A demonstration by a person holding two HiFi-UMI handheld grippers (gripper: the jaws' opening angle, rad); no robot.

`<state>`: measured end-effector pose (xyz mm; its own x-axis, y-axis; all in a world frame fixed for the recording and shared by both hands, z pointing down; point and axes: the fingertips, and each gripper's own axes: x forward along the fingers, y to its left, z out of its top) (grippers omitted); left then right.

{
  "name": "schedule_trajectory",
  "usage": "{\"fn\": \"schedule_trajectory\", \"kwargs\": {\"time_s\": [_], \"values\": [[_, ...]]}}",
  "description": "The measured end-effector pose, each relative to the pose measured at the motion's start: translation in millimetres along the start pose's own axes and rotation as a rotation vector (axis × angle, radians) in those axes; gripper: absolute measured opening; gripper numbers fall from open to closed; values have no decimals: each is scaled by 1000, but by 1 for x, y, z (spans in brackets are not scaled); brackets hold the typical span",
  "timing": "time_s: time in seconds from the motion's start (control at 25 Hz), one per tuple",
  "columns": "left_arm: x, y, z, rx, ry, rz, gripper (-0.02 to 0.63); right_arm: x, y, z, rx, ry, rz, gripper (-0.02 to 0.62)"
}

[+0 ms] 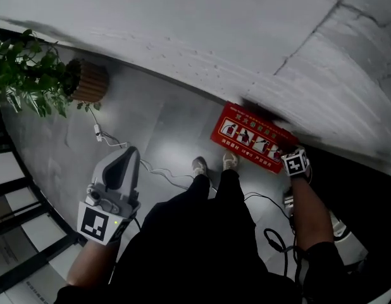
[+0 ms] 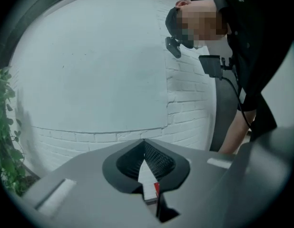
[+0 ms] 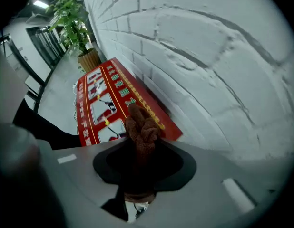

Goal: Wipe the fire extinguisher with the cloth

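Note:
A red fire extinguisher box with printed instruction pictures on its lid stands on the floor against the white brick wall. The extinguisher itself is out of sight. In the right gripper view the box lies just ahead of my right gripper, which is shut on a bunched brown cloth that sticks out past the tips. In the head view that right gripper points down over the box's right end. My left gripper hangs at the lower left, far from the box. Its jaws meet at the tips with nothing held.
A potted plant in a ribbed round pot stands by the wall at the left. White cables trail across the grey floor. The person's legs and shoes are between the grippers. A dark railing runs along the left.

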<state>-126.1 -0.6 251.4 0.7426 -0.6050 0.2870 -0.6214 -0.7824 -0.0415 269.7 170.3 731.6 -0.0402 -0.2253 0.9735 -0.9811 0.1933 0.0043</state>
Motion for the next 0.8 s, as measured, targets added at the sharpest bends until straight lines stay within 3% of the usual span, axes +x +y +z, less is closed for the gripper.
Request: {"fn": "schedule_trajectory", "kwargs": {"time_s": [0.16, 0.24, 0.44, 0.6, 0.8], "values": [[-10, -8, -18, -21, 22, -15, 0, -17, -29, -43, 14, 71, -83, 118], [-23, -1, -24, -32, 27, 23, -1, -33, -18, -30, -62, 61, -87, 117], [-66, 31, -26, -53, 22, 214, 0, -8, 87, 106, -359, -138, 82, 117], [-104, 41, -28, -46, 51, 322, 0, 24, 167, 205, -485, -206, 188, 118], [-149, 42, -46, -111, 111, 473, 0, 58, 208, 233, -581, -134, 241, 121]]}}
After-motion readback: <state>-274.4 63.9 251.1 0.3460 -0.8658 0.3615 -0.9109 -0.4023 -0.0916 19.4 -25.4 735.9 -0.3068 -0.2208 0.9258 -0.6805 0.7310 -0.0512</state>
